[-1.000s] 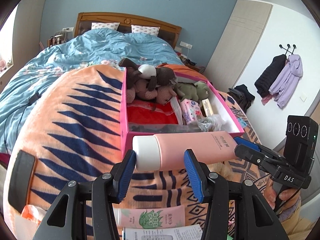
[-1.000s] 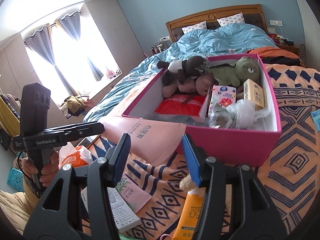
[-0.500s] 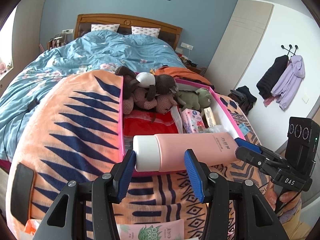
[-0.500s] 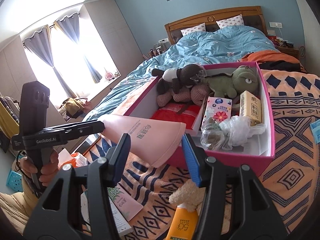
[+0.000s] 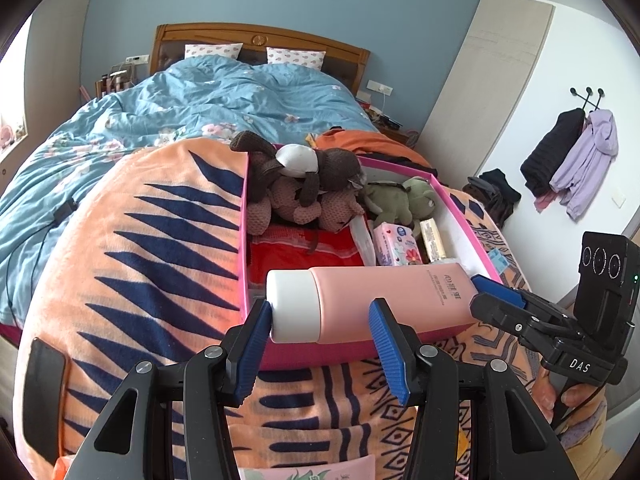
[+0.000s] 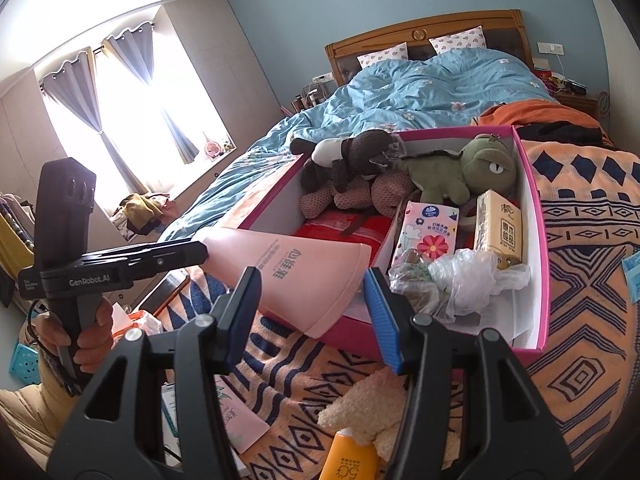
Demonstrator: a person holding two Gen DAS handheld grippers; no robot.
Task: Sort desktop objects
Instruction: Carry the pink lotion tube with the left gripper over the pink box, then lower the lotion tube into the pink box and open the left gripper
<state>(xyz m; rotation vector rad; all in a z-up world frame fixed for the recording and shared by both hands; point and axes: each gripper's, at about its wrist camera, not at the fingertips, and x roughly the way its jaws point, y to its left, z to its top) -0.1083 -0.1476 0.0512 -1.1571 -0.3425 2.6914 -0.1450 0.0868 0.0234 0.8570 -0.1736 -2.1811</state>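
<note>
A pink bottle (image 5: 392,300) with a white cap (image 5: 290,306) hangs level over the near wall of the pink box (image 5: 243,240). My left gripper (image 5: 320,310) is shut on the cap end. My right gripper (image 6: 312,280) is shut on the wide flat end of the bottle (image 6: 304,276). In the left wrist view the right gripper's fingers (image 5: 496,300) meet the bottle from the right. In the right wrist view the left gripper's fingers (image 6: 176,254) reach it from the left. The box (image 6: 538,248) holds brown plush toys (image 5: 304,188), a green plush (image 6: 468,176), tissue packs (image 6: 430,236), a clear bag (image 6: 464,276) and a red cloth (image 5: 296,254).
The box sits on an orange and navy blanket (image 5: 152,248) on the bed. A black phone (image 5: 42,392) lies at the blanket's left edge. Near me lie a pale pink tube (image 6: 236,420), a yellow tube (image 6: 352,464) and a cream plush (image 6: 360,408). A person's hand (image 6: 84,328) grips the left handle.
Both grippers carried the pink bottle forward together. It went from in front of the box to above the box's near wall, and the loose items near me slid lower in view.
</note>
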